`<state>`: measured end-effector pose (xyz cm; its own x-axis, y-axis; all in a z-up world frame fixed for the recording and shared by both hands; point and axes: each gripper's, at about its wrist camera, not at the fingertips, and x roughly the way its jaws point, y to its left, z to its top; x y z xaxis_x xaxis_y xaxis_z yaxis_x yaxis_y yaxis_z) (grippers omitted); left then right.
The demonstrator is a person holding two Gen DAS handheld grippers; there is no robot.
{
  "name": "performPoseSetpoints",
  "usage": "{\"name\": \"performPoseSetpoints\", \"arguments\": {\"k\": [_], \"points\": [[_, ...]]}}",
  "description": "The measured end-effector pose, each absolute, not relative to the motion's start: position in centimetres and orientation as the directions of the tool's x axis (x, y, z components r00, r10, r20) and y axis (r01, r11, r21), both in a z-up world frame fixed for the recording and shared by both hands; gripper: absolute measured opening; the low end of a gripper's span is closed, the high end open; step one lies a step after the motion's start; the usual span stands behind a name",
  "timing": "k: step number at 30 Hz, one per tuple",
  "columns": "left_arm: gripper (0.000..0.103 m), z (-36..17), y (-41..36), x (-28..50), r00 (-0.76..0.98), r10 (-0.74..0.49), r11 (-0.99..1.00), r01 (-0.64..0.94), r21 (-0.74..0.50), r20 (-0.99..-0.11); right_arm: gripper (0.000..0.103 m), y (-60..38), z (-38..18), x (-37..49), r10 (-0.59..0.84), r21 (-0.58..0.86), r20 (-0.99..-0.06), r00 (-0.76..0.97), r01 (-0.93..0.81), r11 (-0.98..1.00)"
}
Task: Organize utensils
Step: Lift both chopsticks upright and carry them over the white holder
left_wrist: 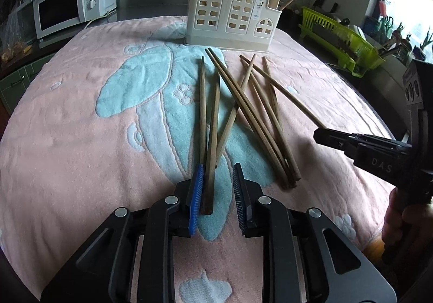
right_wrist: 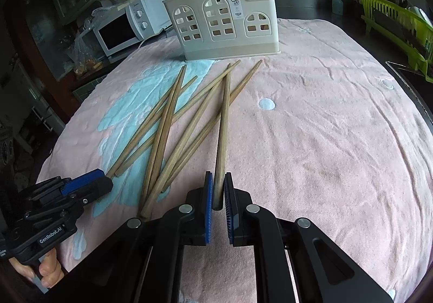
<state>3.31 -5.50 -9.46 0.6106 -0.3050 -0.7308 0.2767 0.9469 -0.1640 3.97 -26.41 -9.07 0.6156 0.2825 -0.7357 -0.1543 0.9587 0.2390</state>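
Observation:
Several wooden chopsticks [left_wrist: 257, 116] lie fanned on the pink towel [left_wrist: 81, 127], also in the right wrist view [right_wrist: 173, 119]. A cream utensil holder [left_wrist: 230, 16] with arched windows stands behind them, with chopsticks upright in it; it also shows in the right wrist view [right_wrist: 224, 21]. My left gripper [left_wrist: 217, 183] is open around the near end of one dark chopstick [left_wrist: 212, 146], which rests against the left blue pad. My right gripper [right_wrist: 219, 190] is shut on one chopstick [right_wrist: 223, 124], its far end down among the pile. The right gripper shows at the right [left_wrist: 324, 135].
A white microwave [left_wrist: 70, 5] stands at the back left beyond the towel. A green dish rack [left_wrist: 343, 35] stands at the back right. The left gripper and the hand holding it show at lower left of the right wrist view [right_wrist: 89, 186].

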Motion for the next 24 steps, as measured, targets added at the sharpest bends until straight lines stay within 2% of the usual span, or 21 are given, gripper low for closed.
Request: {"name": "performPoseSetpoints", "arguments": {"k": [6,8,12,15,24], "points": [[0.022,-9.6,-5.7,3.7,0.612,-0.285,0.949,0.287,-0.128,-0.738,0.009,-26.3,-8.9,3.9,0.288,0.24,-0.731,0.618,-0.162,0.957],[0.014,-9.7,-6.1,3.8,0.61,-0.267,0.951,0.293,-0.101,-0.746,0.009,-26.2,-8.9,3.9,0.285,0.235,-0.731,0.62,-0.163,0.958],[0.008,-9.7,-6.0,4.1,0.607,-0.243,0.957,0.275,-0.086,-0.757,0.008,-26.5,-8.5,3.7,0.276,0.229,-0.724,0.631,-0.158,0.961],[0.007,-9.3,-5.8,4.1,0.614,-0.229,0.962,0.264,-0.077,-0.755,0.008,-26.7,-7.7,3.5,0.264,0.21,-0.712,0.651,-0.161,0.964],[0.006,-3.7,-4.4,3.5,0.728,-0.278,0.954,0.283,-0.096,-0.627,0.007,-27.5,-3.2,3.1,0.191,0.094,-0.627,0.756,-0.17,0.981]]}}
